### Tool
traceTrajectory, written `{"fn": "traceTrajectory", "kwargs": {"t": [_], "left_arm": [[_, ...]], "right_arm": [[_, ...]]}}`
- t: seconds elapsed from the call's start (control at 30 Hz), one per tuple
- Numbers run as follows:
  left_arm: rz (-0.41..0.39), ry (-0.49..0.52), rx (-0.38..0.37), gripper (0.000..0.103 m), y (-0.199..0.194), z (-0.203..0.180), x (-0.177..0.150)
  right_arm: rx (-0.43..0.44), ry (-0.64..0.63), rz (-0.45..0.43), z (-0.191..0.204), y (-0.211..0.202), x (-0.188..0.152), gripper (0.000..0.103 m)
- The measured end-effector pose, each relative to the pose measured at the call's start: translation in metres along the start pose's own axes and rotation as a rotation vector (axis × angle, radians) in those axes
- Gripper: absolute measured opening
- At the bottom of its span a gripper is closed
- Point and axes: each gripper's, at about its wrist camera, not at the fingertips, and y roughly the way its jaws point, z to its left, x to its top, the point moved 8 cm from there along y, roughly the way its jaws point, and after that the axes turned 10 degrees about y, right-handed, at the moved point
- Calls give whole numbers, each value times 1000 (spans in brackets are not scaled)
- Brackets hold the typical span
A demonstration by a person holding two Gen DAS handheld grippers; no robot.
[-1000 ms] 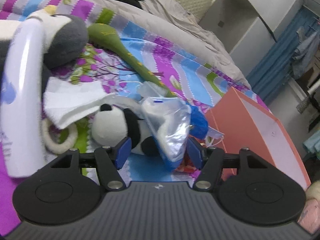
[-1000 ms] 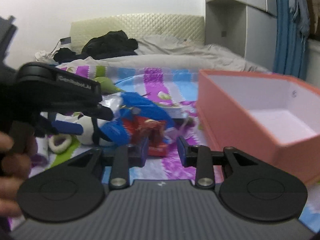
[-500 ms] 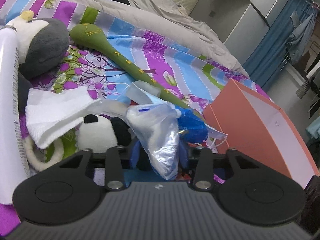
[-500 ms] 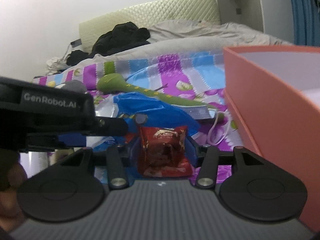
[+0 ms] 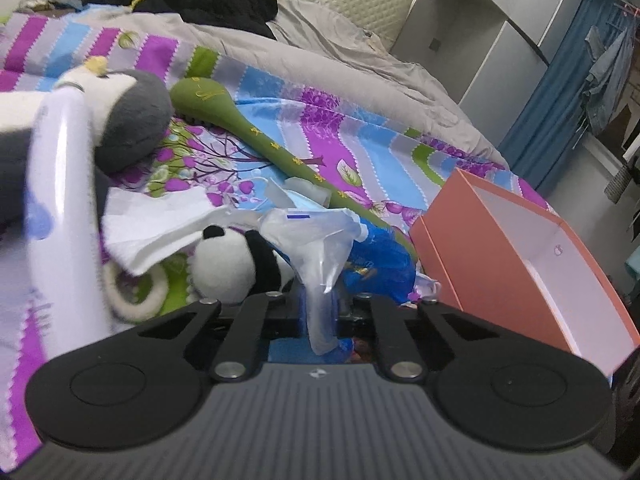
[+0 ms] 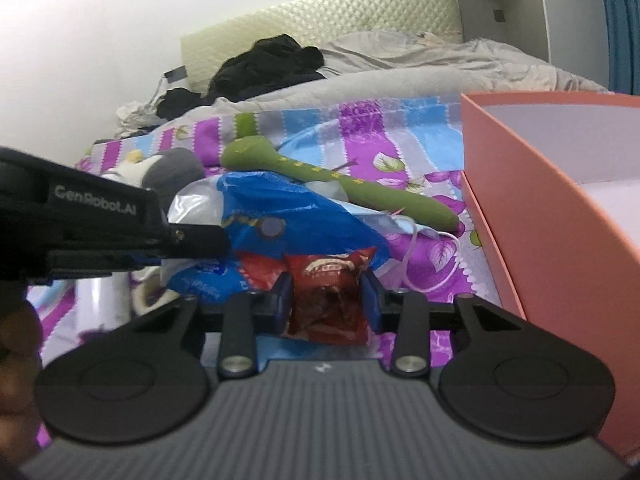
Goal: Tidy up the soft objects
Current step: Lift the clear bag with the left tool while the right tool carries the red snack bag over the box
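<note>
On the striped bed (image 5: 360, 128), the left gripper (image 5: 320, 312) was closing on a clear bag (image 5: 320, 248), the right gripper (image 6: 326, 304) closing on a red packet (image 6: 328, 296).

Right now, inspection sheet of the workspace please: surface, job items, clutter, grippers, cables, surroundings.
Surface: striped floral bedspread, rumpled grey duvet behind it.
Job's things: panda plush, grey-and-white plush, long green plush; open orange box beside the pile.
Clutter: clear plastic bag, blue bag, red snack packet, white cloth.
Grippers: left gripper jaws closing on the clear plastic bag; right gripper jaws closing around the red snack packet.
Cables: thin white cord on the bedspread.
Surroundings: padded headboard, dark clothes, blue curtain.
</note>
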Motion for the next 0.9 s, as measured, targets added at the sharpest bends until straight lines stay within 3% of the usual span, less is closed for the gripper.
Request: {"fn": "traceTrajectory", "kwargs": {"t": [0.33,0.43,0.7,0.9], "left_arm": [[-24,12,44,13,-70,-13,-25],[-27,32,102,13,-89,-12,-36],[4,-20,120,13,-130,-6,-70],[6,-14,132,13,-148,-14,-65]], "right_arm": [[16,-58,20,17,-63,-15,40],[2,-76,29,18,-80,-20,40],[0,-81,76,12,-110,-34,40],[19,-84,80,15,-129,-22,40]]}}
